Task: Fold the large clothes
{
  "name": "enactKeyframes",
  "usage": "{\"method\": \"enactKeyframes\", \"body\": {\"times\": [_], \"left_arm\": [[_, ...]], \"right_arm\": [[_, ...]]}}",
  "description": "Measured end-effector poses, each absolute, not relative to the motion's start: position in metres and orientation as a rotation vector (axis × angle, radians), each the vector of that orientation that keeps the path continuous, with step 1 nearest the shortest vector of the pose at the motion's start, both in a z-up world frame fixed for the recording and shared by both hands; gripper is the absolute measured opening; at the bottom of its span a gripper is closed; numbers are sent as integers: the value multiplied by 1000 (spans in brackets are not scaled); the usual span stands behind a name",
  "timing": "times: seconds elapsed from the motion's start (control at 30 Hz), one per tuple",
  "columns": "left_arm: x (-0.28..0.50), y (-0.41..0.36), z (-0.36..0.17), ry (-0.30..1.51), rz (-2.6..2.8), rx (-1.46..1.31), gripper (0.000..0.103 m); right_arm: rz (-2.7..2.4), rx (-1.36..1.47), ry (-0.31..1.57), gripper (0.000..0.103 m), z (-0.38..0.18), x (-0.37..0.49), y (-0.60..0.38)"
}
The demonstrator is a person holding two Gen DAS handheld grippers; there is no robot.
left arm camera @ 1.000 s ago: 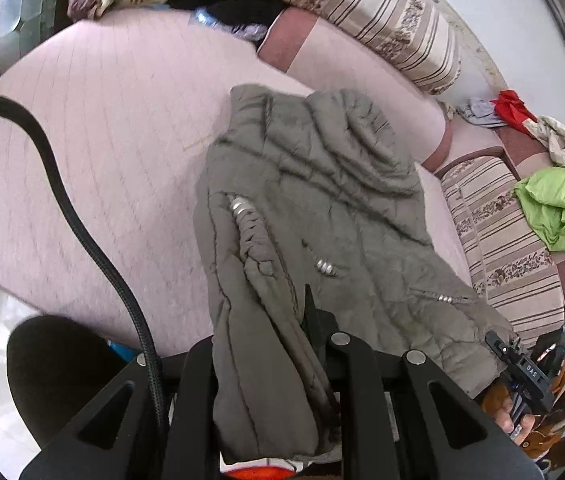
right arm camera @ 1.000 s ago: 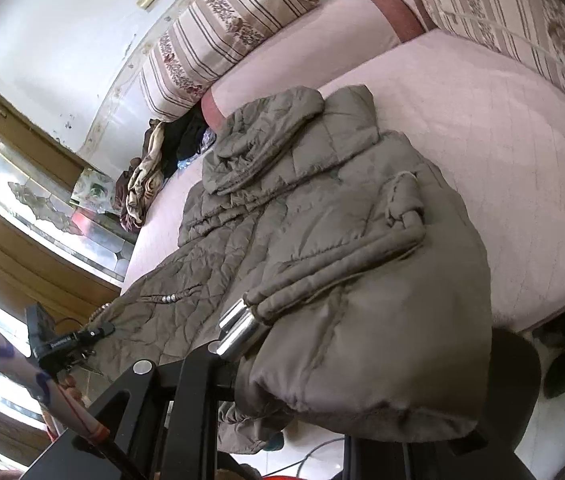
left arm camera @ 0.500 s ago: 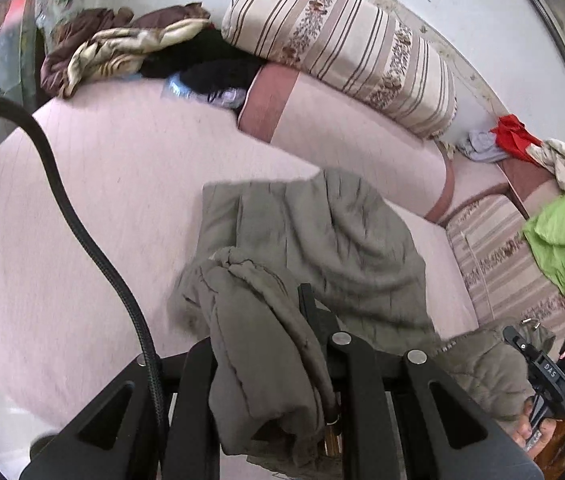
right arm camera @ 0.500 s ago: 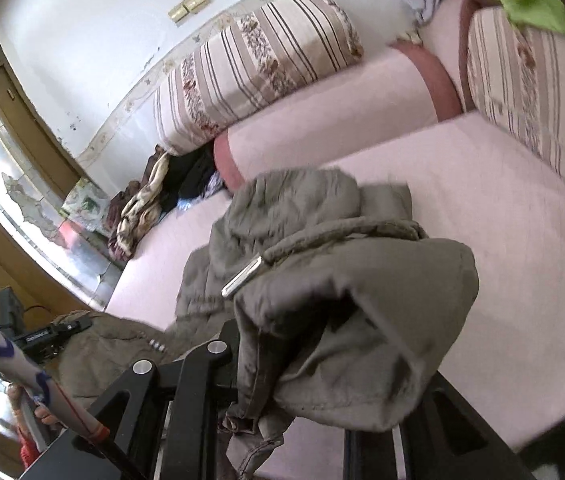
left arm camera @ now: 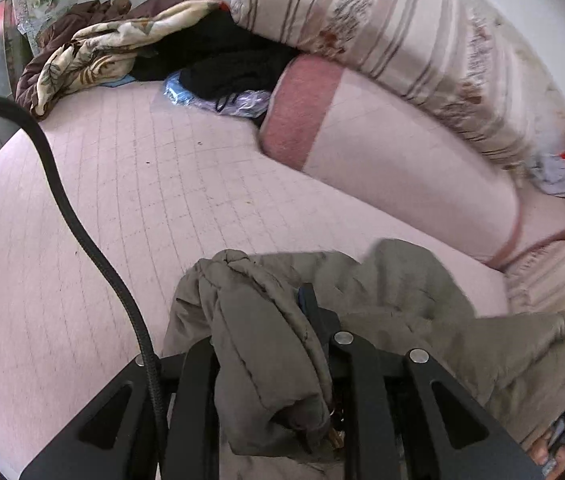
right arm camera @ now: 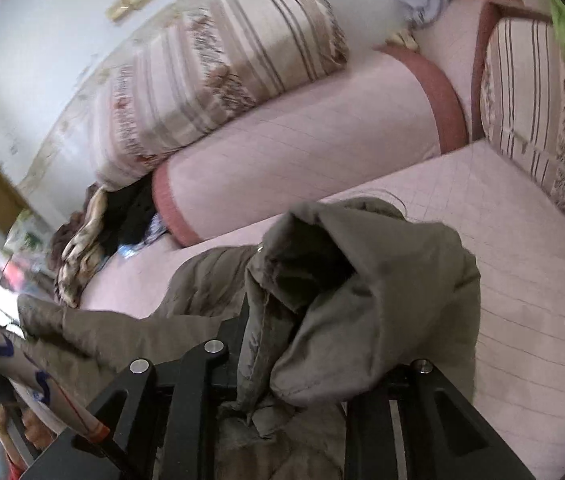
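Jacket (left arm camera: 266, 344) bunched in both grippers' clamped jaws, hiding their tips

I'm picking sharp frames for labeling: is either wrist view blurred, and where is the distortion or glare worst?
Left wrist view: seat cover sharp, striped cushion smeared at the top right, edges bowed by fisheye. Right wrist view: softer overall, cushion streaked, the jacket less so, blown-out glare at the left edge.

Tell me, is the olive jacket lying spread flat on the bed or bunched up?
Bunched up: the jacket hangs in folds from the left gripper and the right gripper.
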State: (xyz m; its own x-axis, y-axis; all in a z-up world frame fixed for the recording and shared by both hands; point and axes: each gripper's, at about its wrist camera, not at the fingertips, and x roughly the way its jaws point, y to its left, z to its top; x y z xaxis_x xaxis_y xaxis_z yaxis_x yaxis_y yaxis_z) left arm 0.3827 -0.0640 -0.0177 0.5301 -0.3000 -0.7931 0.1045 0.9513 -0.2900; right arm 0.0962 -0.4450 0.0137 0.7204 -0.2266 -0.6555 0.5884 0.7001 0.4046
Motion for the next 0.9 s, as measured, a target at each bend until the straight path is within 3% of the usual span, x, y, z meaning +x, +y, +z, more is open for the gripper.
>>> {"method": "enactKeyframes", "body": {"times": [0.27, 0.43, 0.5, 0.57, 0.6, 0.67, 0.9], "left_arm": [[440, -79, -75, 1086, -210, -241, 21], [441, -58, -65, 1073, -354, -390, 31], [438, -46, -56, 1060, -422, -471, 40], [434, -37, -47, 1047, -483, -561, 51], [431, -32, -42, 1036, -516, -611, 56], [424, -27, -29, 1007, -565, -671, 61], [387, -37, 35, 896, -631, -588, 69]], "right_arm": [[-554, 707, 672, 37, -30, 149, -492], [-550, 733, 660, 41, -38, 153, -499], [-532, 742, 624, 50, -34, 144, -497], [-534, 726, 585, 70, -27, 133, -493], [-565, 694, 555, 74, -19, 126, -488], [-602, 626, 512, 93, -4, 117, -478], [-575, 424, 524, 92, 37, 109, -420]]}}
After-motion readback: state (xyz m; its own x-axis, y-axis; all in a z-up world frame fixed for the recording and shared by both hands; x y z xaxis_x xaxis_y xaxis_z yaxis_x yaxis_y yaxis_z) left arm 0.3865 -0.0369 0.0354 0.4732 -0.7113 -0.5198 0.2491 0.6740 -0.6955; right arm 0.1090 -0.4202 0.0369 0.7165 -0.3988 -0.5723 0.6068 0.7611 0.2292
